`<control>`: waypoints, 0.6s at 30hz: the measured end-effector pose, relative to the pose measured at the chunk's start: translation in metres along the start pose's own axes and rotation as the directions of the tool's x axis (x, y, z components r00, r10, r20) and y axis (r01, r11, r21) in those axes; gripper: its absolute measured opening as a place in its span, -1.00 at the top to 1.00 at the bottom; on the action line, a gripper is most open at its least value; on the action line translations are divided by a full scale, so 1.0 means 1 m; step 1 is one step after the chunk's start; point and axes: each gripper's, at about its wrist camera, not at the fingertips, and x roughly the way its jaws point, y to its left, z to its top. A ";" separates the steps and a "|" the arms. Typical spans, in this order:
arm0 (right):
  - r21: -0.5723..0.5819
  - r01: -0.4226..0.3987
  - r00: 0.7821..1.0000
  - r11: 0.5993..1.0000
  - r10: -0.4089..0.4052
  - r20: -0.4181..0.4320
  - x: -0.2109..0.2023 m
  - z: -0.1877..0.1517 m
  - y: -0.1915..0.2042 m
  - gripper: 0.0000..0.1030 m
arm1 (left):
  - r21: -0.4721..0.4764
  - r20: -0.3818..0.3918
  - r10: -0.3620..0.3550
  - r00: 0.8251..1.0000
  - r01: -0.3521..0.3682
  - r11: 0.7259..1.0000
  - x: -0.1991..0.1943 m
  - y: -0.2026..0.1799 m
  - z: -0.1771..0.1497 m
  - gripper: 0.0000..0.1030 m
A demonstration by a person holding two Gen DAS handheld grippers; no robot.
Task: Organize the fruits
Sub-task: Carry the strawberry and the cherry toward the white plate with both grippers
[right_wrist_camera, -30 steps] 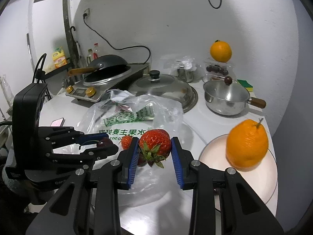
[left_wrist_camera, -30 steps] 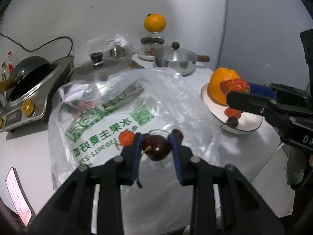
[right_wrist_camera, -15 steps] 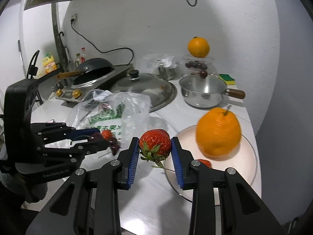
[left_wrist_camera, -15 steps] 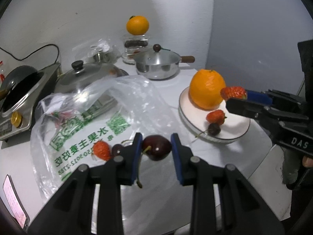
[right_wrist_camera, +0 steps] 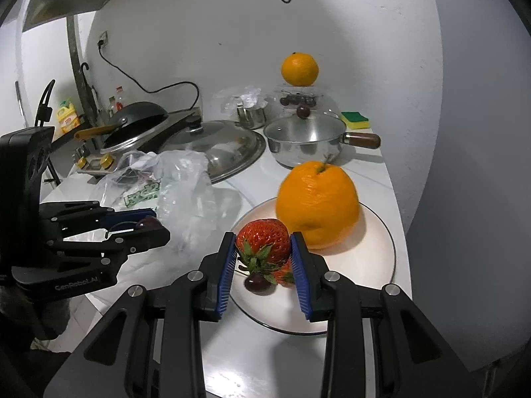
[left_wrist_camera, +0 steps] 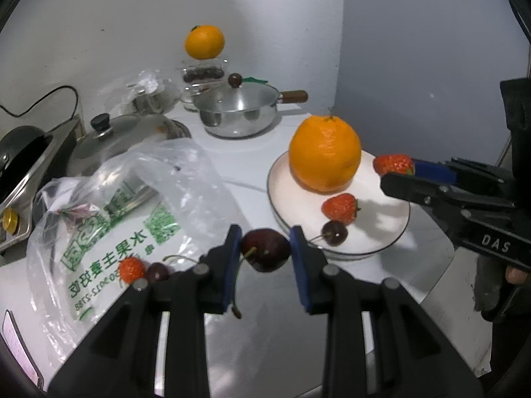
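My left gripper (left_wrist_camera: 265,254) is shut on a dark red cherry (left_wrist_camera: 265,253), held above the counter just left of the white plate (left_wrist_camera: 391,232). My right gripper (right_wrist_camera: 264,248) is shut on a red strawberry (right_wrist_camera: 263,241) over the plate's near left part (right_wrist_camera: 378,265). On the plate lie a big orange (left_wrist_camera: 324,153), a strawberry (left_wrist_camera: 340,206) and a cherry (left_wrist_camera: 334,232). A clear plastic bag (left_wrist_camera: 132,212) with green print lies to the left, with a strawberry (left_wrist_camera: 132,269) and a cherry (left_wrist_camera: 157,272) at its mouth.
A steel pot with lid (left_wrist_camera: 239,112) and a large pan lid (left_wrist_camera: 129,132) stand behind the bag. Another orange (left_wrist_camera: 204,41) sits on a clear box of cherries at the back wall. A stove with a black pan (right_wrist_camera: 136,126) is at far left. The counter edge runs close on the right.
Both grippers have moved to the right, away from the bag and toward the plate, each still holding its fruit. The right gripper's strawberry now hangs over the plate.
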 end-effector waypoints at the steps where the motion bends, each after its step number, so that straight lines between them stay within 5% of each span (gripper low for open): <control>1: 0.005 -0.001 1.000 1.000 0.001 0.001 0.000 -0.001 -0.004 0.33 | 0.006 -0.003 -0.001 1.000 0.001 1.000 0.003 -0.004 0.001 0.40; 18: 0.061 0.024 0.999 0.998 -0.023 -0.022 0.011 -0.014 -0.053 0.33 | 0.047 -0.044 -0.022 0.999 0.024 0.999 0.044 -0.037 0.019 0.40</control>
